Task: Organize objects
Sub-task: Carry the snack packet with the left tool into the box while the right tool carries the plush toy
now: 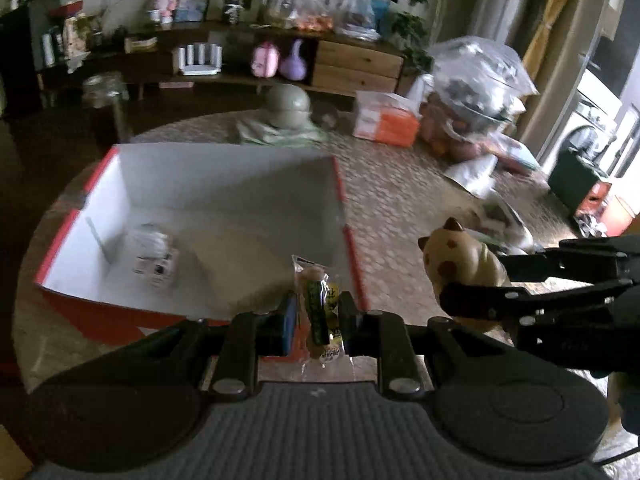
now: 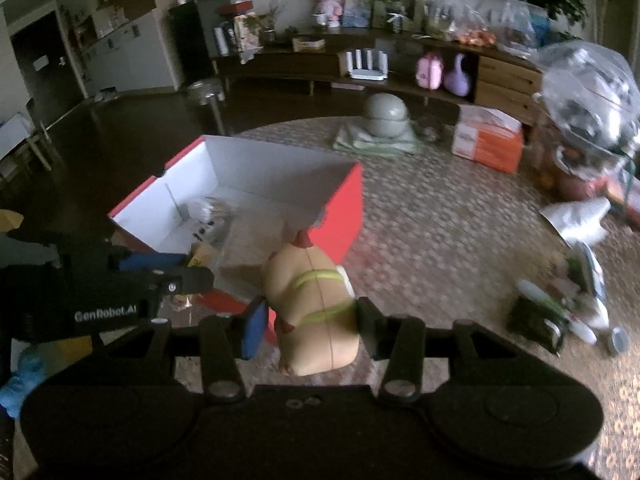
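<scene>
A red box with a white inside (image 1: 120, 184) stands open on the patterned table; it also shows in the right wrist view (image 2: 348, 208). A small clear wrapped item (image 1: 154, 258) lies inside it. My left gripper (image 1: 318, 312) is shut on a clear snack packet (image 1: 320, 308) with green and yellow print, held over the box's near right corner. My right gripper (image 2: 310, 320) is shut on a beige animal figurine (image 2: 316, 312) with green straps, just right of the box. The figurine (image 1: 460, 260) and the right gripper (image 1: 472, 280) show in the left wrist view.
Further back on the table are a grey-green round pot (image 1: 289, 110) on a cloth, an orange and white carton (image 1: 386, 120) and big clear bags (image 1: 476, 80). Loose packets and small items (image 2: 568, 304) lie at the right. A low wooden shelf (image 2: 360, 60) stands behind.
</scene>
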`<state>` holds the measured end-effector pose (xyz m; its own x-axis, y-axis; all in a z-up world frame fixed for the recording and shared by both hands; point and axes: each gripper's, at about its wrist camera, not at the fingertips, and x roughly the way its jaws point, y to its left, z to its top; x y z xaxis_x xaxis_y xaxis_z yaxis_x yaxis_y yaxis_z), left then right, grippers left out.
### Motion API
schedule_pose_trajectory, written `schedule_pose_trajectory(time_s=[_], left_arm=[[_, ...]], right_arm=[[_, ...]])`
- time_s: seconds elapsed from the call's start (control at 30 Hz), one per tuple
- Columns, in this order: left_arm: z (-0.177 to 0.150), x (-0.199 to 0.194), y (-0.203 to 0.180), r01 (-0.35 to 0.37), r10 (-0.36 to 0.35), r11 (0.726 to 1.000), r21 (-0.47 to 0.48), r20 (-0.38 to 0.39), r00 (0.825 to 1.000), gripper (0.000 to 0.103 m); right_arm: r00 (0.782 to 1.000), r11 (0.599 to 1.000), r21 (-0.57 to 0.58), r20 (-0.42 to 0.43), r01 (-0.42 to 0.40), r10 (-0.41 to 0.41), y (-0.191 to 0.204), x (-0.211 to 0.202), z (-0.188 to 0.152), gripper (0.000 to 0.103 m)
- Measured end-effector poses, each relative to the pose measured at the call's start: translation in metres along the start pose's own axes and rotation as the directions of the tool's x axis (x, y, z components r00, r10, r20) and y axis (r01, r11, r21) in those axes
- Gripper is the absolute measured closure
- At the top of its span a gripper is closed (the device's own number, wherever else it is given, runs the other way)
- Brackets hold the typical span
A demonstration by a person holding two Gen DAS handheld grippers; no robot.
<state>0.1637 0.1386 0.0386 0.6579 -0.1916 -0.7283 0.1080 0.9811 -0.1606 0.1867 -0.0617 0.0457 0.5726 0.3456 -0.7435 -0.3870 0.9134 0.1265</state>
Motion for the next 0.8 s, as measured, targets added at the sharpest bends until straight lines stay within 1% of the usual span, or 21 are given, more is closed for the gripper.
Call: schedule_pose_trajectory(time_s=[0.23, 0.37, 0.47, 0.57, 0.67, 0.8], left_arm=[[0.012, -0.004, 0.042, -0.071, 0.072, 0.997, -0.022, 0.017, 0.997, 0.082], [0.014, 0.003, 0.063, -0.119, 0.119, 0.993, -0.008, 0.011, 0.993, 0.082], [0.018, 0.012, 0.078, -0.142, 0.141, 0.99, -0.017, -0.003, 0.99, 0.082], [0.02, 0.021, 0.088, -0.159, 0.159, 0.987, -0.024, -0.011, 0.987, 0.082], [0.022, 0.029, 0.094, -0.185, 0.185, 0.983, -0.004, -0.001, 0.983, 0.082], [0.027, 0.041, 0.102, -0.197, 0.197, 0.98, -0.005, -0.015, 0.98, 0.082]], right_arm=[[1.0, 0.999, -0.036, -0.001, 0.01, -0.01, 0.027, 0.031, 0.025, 0.055], [1.0, 0.998, -0.059, 0.005, 0.022, -0.021, 0.041, 0.049, 0.039, 0.055], [1.0, 0.998, -0.066, 0.003, 0.019, -0.019, 0.049, 0.064, 0.048, 0.055], [0.999, 0.996, -0.084, -0.002, 0.035, -0.035, 0.057, 0.079, 0.057, 0.055], [0.999, 0.994, -0.096, -0.013, 0.045, -0.046, 0.061, 0.094, 0.063, 0.055], [0.998, 0.994, -0.098, -0.048, 0.046, -0.051, 0.065, 0.117, 0.069, 0.055]])
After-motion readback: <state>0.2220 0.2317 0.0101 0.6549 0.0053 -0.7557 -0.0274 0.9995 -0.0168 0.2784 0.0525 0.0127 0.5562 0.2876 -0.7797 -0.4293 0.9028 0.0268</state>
